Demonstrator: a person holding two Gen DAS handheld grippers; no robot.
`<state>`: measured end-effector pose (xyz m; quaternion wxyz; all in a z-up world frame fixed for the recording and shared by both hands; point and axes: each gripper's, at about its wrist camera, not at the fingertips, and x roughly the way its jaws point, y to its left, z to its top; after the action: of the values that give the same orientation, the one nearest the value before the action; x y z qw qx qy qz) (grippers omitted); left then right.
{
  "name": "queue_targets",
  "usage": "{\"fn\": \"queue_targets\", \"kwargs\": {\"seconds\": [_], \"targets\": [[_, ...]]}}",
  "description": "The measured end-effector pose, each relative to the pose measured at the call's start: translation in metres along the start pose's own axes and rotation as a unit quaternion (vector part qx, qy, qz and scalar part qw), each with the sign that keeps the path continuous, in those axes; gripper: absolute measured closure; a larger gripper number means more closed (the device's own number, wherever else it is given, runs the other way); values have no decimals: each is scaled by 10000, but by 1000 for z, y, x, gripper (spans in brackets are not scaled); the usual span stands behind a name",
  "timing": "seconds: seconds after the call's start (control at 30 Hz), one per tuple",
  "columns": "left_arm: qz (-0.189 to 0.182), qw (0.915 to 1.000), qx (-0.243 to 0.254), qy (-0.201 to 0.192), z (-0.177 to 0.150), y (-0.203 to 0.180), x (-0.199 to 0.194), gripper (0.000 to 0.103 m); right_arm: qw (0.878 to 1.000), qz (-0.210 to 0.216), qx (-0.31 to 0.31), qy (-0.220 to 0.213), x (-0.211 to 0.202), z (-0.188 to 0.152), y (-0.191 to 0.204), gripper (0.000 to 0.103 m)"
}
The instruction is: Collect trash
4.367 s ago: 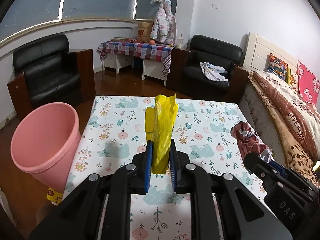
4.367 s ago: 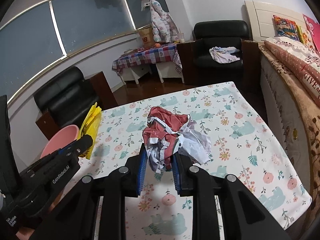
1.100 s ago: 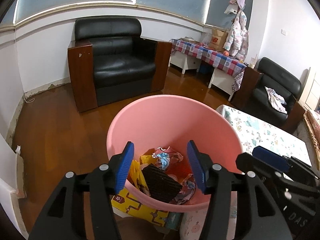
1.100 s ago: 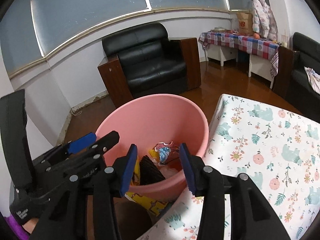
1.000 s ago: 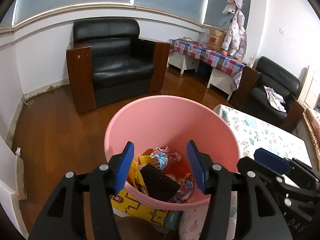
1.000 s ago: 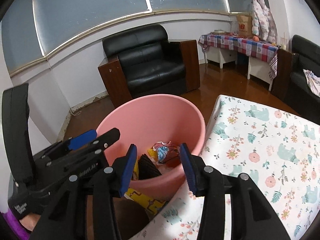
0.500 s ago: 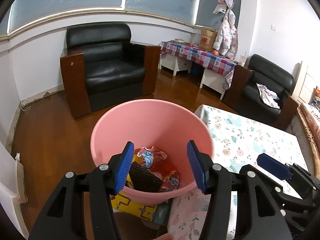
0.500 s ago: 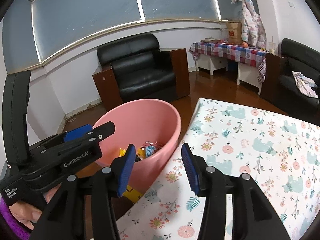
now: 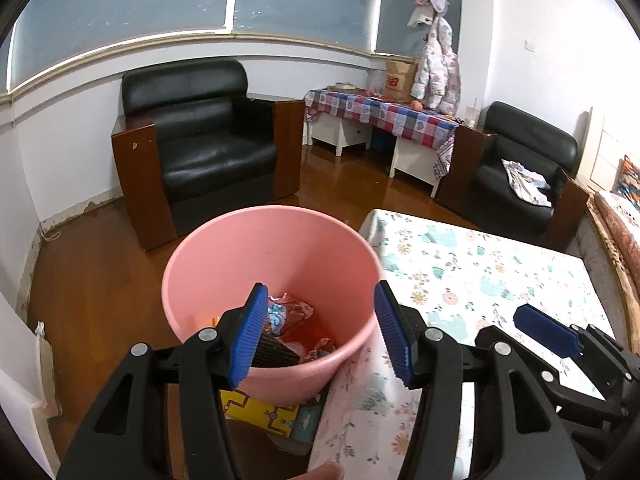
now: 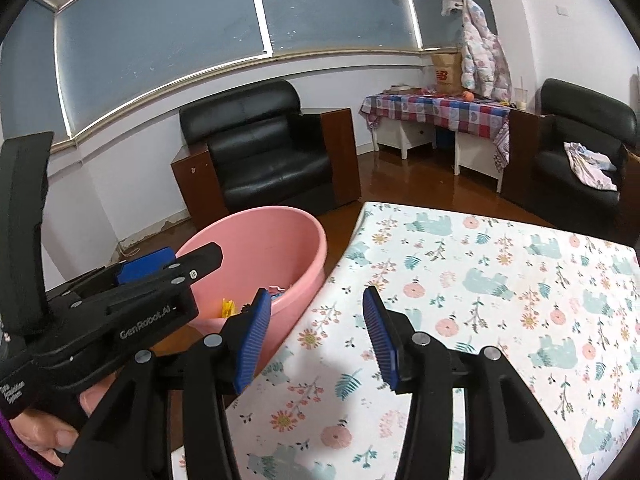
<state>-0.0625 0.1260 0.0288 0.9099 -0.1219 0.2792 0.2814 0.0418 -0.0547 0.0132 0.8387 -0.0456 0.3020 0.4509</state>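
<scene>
Both grippers are seen drawn back from the pink bin point(image 9: 272, 268), which sat larger and nearer in both views a second ago. The left gripper point(image 9: 320, 336) is spread wide with nothing between its pads, and the right gripper point(image 10: 316, 336) is likewise released and empty, now framed over the floral tablecloth point(image 10: 500, 280) rather than the bin. The trash point(image 9: 288, 328) carried earlier is found lying inside the bin, beside the table's edge.
</scene>
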Motion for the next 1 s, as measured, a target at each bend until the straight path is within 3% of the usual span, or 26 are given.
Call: {"fn": "queue_targets", "kwargs": {"seconds": [1.0], "targets": [[-290, 9984, 470, 100, -22, -59, -8, 48, 9952, -778, 556, -204, -42, -21, -45, 49]]}}
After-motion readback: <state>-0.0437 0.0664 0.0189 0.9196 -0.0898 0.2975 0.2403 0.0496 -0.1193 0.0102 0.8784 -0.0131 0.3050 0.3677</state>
